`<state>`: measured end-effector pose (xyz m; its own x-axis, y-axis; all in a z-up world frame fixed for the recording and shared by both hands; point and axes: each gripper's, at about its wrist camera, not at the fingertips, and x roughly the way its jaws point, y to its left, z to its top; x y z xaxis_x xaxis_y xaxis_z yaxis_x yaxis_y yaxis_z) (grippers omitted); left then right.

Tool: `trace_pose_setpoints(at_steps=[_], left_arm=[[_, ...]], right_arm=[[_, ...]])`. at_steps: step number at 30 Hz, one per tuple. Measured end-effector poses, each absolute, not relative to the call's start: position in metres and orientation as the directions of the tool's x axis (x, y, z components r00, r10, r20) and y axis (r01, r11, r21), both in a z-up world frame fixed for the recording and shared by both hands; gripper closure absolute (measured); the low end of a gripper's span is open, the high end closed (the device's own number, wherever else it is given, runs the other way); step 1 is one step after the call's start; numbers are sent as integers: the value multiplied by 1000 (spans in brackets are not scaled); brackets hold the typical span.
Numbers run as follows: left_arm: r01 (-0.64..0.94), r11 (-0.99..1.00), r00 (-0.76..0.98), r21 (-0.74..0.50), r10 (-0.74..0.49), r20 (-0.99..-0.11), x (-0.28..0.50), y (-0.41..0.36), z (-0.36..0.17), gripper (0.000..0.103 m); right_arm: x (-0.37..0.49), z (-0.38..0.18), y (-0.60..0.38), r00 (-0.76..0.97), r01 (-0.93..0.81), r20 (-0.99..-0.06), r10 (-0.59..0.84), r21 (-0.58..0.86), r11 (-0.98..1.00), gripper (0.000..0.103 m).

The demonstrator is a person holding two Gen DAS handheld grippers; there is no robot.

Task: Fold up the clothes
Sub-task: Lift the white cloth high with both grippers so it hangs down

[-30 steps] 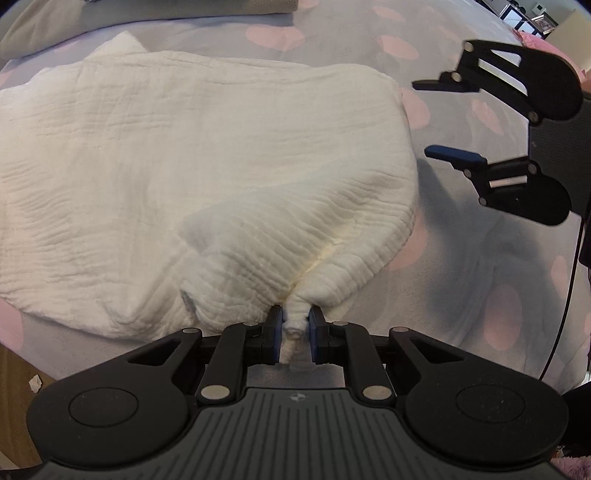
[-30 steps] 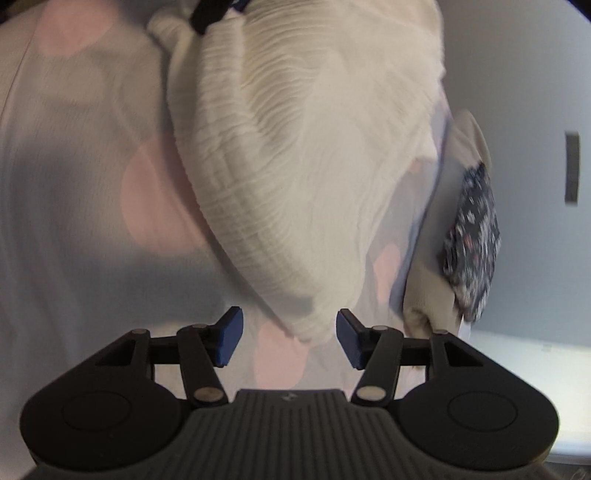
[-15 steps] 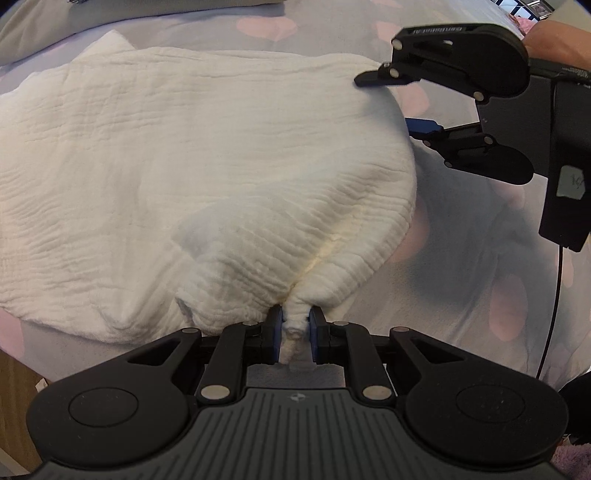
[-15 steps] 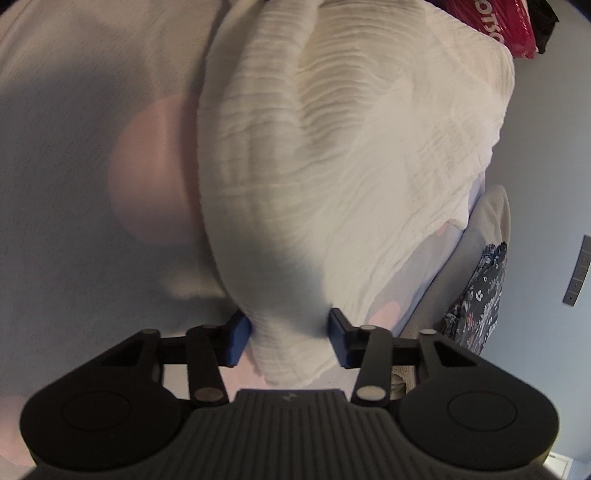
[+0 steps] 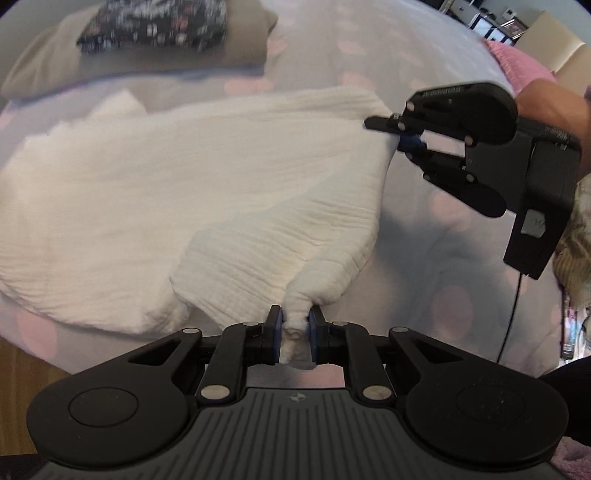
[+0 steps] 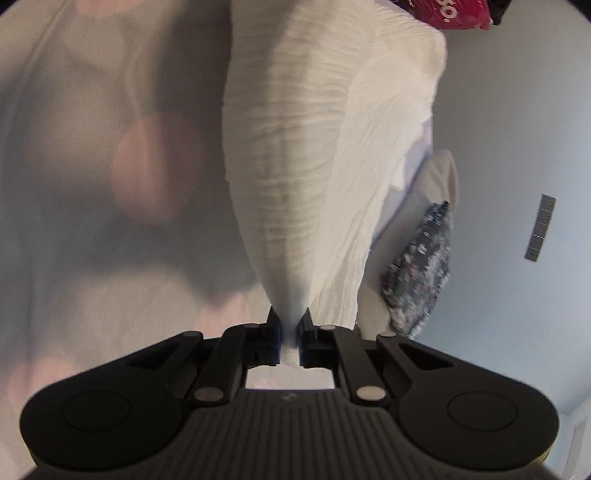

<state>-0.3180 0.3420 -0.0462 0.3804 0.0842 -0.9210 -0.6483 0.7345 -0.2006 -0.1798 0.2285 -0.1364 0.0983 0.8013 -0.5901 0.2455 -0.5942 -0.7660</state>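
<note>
Right tongs (image 6: 290, 341), spread a second ago, now pinching far corner of white crinkled muslin cloth (image 5: 184, 192); left tongs (image 5: 293, 334) still pinching near corner. Fold can start.

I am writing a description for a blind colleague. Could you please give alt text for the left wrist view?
The left tool is shut on a bunched corner of a white crinkled cloth spread over a bedsheet with pink dots. At upper right, the right tool grips the cloth's far corner. A dark patterned item lies on a beige pillow behind.
</note>
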Motion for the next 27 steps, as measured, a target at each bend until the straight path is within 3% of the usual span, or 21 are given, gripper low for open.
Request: trace_pose_setpoints(at_steps=[9,16,22,27], left_arm=[[-526,821,532,-223,114,-839,-326,332,88,92],[-419,893,614,-165,145,-776,-307,304,173,92],[-346,926,702,-154,146,-697,-289,289,222,92],[-303,938,751,-168,127,-648,-250,290,240,92]], right_arm=[[-177,-41,169,192,104,-534,824,-823,-558,94],[-182,84,120,277,-209,-554,785,-832,-513,94],[-180,169,76,382,-316,-465,799,-878,-360,94],[-157,200,68,513,-345,-363,778,-917,-200,94]])
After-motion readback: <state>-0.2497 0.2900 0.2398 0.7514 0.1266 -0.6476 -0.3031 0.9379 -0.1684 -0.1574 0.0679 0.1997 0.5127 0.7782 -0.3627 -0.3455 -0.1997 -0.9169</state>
